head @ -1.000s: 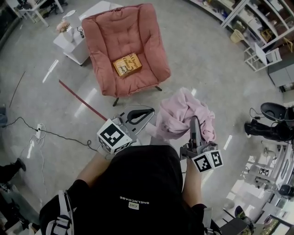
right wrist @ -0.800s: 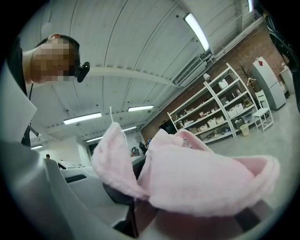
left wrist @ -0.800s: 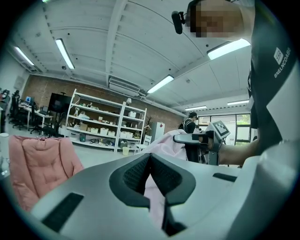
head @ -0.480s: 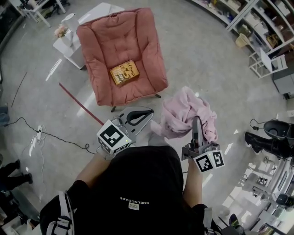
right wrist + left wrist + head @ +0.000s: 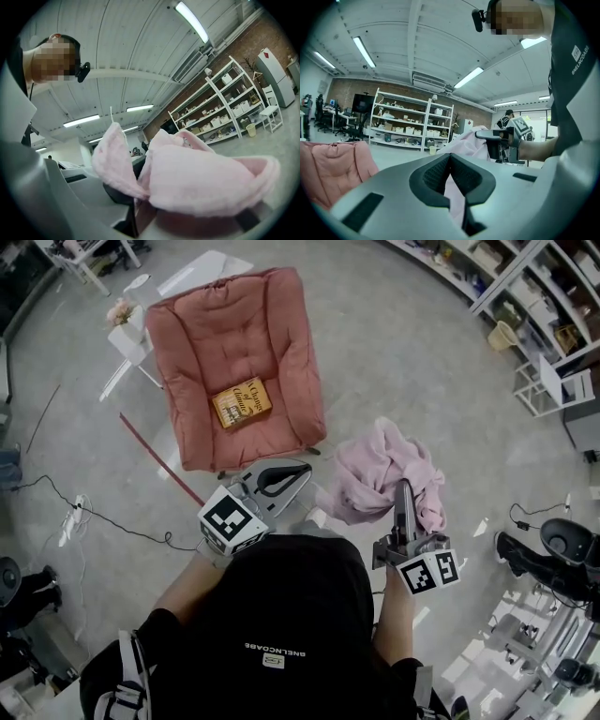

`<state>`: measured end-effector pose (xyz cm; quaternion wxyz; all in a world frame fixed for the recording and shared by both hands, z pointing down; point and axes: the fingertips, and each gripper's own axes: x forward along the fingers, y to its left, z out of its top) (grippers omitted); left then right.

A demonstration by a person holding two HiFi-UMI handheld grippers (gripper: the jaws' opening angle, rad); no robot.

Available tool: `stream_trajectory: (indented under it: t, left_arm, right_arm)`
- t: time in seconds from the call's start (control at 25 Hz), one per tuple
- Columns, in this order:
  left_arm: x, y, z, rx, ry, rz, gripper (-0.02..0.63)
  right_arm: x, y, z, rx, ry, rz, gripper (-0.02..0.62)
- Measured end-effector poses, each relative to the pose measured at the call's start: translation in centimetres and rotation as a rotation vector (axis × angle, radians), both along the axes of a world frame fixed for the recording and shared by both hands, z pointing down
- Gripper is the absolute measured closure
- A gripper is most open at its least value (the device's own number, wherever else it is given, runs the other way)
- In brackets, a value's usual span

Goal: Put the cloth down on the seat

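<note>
Head view: pink cloth (image 5: 384,474) hangs bunched from the right gripper (image 5: 402,487), near the armchair (image 5: 234,343) but clear of its front edge; a book (image 5: 241,402) lies on the seat. Left gripper view: left gripper (image 5: 450,158) jaws together, nothing held. Right gripper view: jaws clamped tight on the cloth.

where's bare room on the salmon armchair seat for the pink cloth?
Free: the seat strip of the padded salmon-pink armchair between the yellow book and the front edge; narrower strips between book and each arm. Crowded: seat centre, under the book. The crumpled pink cloth would probably overlap it.
</note>
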<state>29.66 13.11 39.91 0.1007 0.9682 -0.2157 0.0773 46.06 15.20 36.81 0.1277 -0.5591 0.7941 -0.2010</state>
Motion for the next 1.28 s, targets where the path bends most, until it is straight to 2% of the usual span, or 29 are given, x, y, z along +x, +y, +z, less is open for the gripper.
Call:
stream_trajectory:
  t: [0.32, 0.68, 0.96, 1.28]
  left_arm:
    - [4.4, -3.4, 1.2, -0.009, -0.025, -0.079, 0.592]
    - [3.5, -6.1, 2.3, -0.036, -0.021, -0.178, 0.592]
    - [0.6, -9.6, 2.2, -0.025, -0.013, -0.209, 0.592]
    - [-5.1, -13.8, 2.0, -0.026, 0.016, -0.272, 0.592]
  right_arm:
    - [5.8, -4.6, 1.0, -0.011, -0.009, -0.055, 0.520]
    - [7.9, -9.1, 0.8, -0.013, 0.003, -0.084, 0.520]
    - [6.1, -13.1, 0.1, -0.004, 0.005, -0.086, 0.520]
    - [2.0, -19.0, -2.4, 0.028, 0.009, -0.116, 0.520]
